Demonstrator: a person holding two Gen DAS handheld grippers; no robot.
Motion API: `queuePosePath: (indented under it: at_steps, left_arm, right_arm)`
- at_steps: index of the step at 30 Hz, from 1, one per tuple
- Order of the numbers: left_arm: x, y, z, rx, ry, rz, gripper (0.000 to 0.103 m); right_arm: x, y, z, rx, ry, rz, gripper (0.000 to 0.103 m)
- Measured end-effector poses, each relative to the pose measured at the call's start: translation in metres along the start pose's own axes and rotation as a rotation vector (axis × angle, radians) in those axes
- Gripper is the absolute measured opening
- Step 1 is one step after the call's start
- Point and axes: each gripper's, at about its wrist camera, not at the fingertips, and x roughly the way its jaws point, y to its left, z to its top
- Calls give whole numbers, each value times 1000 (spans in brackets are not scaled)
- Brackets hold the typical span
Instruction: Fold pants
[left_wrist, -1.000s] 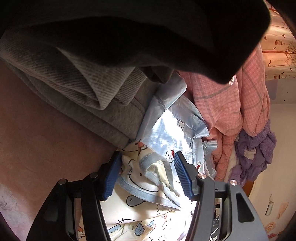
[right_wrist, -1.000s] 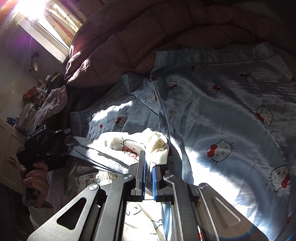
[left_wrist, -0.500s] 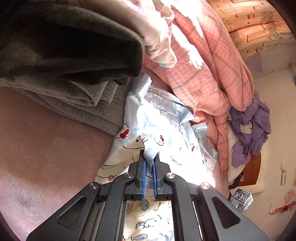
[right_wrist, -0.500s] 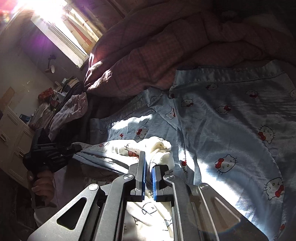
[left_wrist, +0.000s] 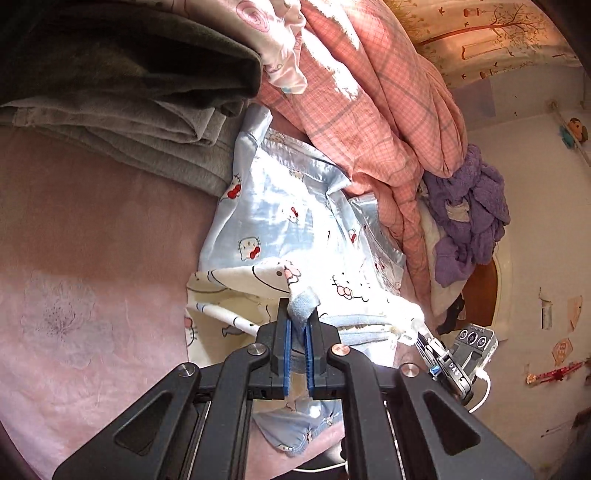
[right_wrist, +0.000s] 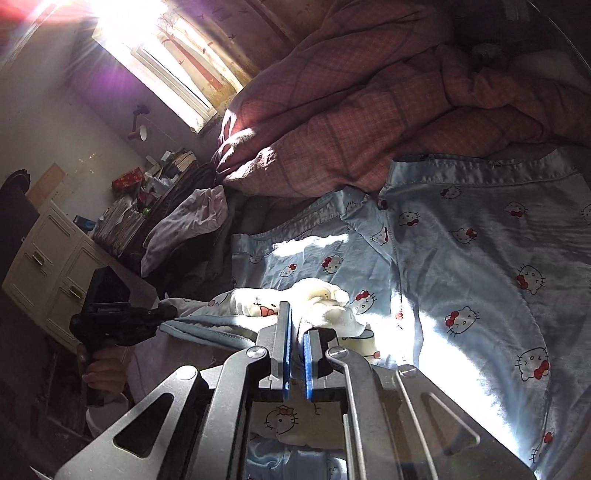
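Note:
The cream cartoon-print pants (left_wrist: 236, 280) with a blue band lie bunched on a light blue satin garment (left_wrist: 280, 206) on the bed. My left gripper (left_wrist: 297, 314) is shut on a fold of the blue band. In the right wrist view, my right gripper (right_wrist: 297, 317) is shut on the cream cloth of the pants (right_wrist: 325, 295), and the band stretches left to the left gripper (right_wrist: 166, 314), held by a hand (right_wrist: 103, 373). The right gripper (left_wrist: 415, 326) shows at the pants' far end in the left wrist view.
A pink plaid quilt (left_wrist: 369, 110) is heaped behind the satin garment (right_wrist: 461, 277). Folded grey clothes (left_wrist: 129, 122) lie at the upper left, a purple fleece (left_wrist: 469, 206) at the right. A pink sheet (left_wrist: 92, 258) covers the bed. A white cabinet (right_wrist: 44, 258) stands at the left.
The left gripper stood open around the blue band, then shut on it. Both grippers have risen and lifted the pants' edge between them.

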Motion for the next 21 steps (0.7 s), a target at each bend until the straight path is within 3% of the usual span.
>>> queuePosePath:
  at_steps: [3,6,10,18,21]
  left_arm:
    - [-7,8,-24,-37,-8,-9,5]
    - [-9,12,-45,-12,-8,-14,5]
    - [1,21,-64,-23,32,-4,5]
    - [24,40,-84,49,37,131,6]
    - [25,38,-87,96,22,189,18]
  right_arm:
    - [-5,0,-11,-10,37,-1,5]
    - [-9,2,-23,-26,68,1,5]
    - [-9,2,-34,-52,102,-29,5]
    - [13,-27,-58,-24,191,-75,5]
    - [24,-34,-68,-30,226,-96,5]
